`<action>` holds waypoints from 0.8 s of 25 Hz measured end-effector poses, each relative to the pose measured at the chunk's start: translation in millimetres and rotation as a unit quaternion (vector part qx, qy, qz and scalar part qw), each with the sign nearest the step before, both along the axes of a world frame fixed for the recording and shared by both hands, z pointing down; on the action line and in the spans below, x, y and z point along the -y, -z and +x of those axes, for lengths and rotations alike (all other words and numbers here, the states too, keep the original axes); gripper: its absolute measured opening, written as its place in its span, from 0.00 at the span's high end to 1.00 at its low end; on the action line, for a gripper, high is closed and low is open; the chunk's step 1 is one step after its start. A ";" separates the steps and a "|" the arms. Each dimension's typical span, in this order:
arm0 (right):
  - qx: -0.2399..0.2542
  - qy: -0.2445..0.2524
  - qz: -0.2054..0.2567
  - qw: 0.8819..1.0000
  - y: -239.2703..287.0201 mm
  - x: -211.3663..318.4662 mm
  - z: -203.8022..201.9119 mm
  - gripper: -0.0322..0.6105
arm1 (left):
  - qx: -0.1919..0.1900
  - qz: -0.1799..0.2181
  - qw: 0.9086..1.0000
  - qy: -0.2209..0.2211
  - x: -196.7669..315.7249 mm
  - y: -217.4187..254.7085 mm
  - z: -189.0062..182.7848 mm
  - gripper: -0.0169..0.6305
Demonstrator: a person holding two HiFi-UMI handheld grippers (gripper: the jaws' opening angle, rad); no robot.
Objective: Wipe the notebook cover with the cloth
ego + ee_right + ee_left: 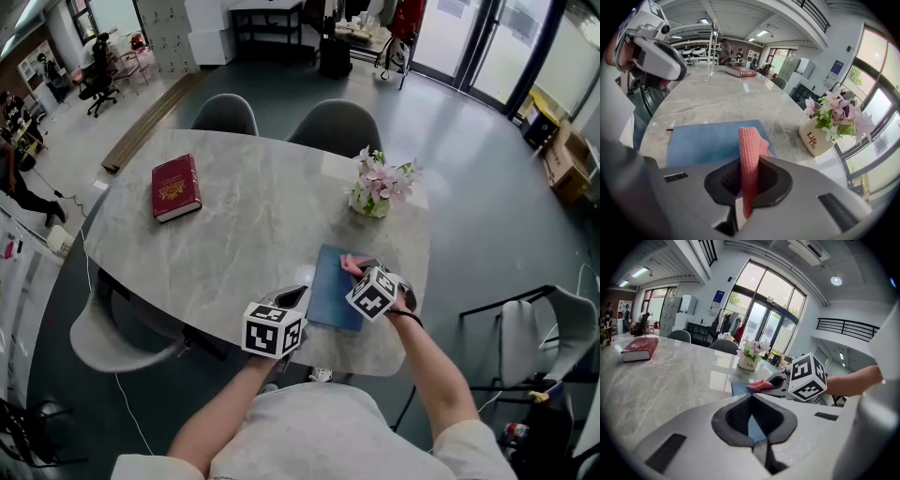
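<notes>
Notebook (pixel 334 292), blue, closed and flat, is lying at the near edge of the table (pixel 253 220), and nothing is showing on its plain cover. A large room with a grey floor (pixel 469 178) and glass doors (pixel 487 42) is spreading round the pale marbled oval top, with two grey chairs (pixel 336 127) standing at the far side. A red book (pixel 175 187) is resting well apart to the left, and a white pot of pink flowers (pixel 375 187) is standing beyond the notebook. The right hand-held gripper (pixel 364 274) is pinching a pink knitted cloth (pixel 749 154) over the notebook's far right corner. The left hand-held gripper (pixel 292 298) is hovering just beside the notebook's left edge, jaws together with nothing between them.
</notes>
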State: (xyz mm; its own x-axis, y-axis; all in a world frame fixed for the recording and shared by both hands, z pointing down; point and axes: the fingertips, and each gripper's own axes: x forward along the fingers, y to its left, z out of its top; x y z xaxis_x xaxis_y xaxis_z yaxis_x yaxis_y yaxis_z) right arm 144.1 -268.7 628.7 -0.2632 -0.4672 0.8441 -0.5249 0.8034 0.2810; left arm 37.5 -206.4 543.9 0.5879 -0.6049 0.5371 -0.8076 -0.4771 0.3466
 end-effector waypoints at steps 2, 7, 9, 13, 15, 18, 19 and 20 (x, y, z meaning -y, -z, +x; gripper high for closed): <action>0.000 -0.003 -0.001 1.000 -0.8 -3.6 0.1 0.93 | 0.000 0.001 1.000 -0.003 -2.3 0.5 -0.5 0.98; 0.001 -0.007 -0.003 1.000 -1.0 -14.8 -2.0 0.93 | 0.001 0.002 1.000 -0.008 -9.9 2.4 -2.8 0.98; 0.002 -0.009 -0.004 1.000 -0.2 -20.0 -3.2 0.93 | 0.002 0.002 1.000 -0.011 -13.5 4.1 -3.6 0.98; 0.003 -0.012 -0.006 1.000 -0.6 -28.7 -4.7 0.93 | 0.003 0.003 1.000 -0.017 -19.4 5.2 -4.6 0.98; 0.002 -0.013 -0.006 1.000 -0.9 -32.1 -4.9 0.93 | 0.003 0.004 1.000 -0.019 -21.8 5.2 -4.4 0.98; 0.003 -0.014 -0.006 1.000 0.3 -37.2 -5.4 0.93 | 0.002 0.005 1.000 -0.023 -25.1 6.9 -3.2 0.98; 0.004 -0.014 -0.006 1.000 1.0 -39.4 -6.1 0.93 | 0.002 0.006 1.000 -0.025 -26.2 7.7 -2.8 0.98; 0.005 -0.015 -0.007 1.000 1.5 -41.6 -6.8 0.93 | 0.002 0.006 1.000 -0.027 -27.5 8.5 -2.4 0.98</action>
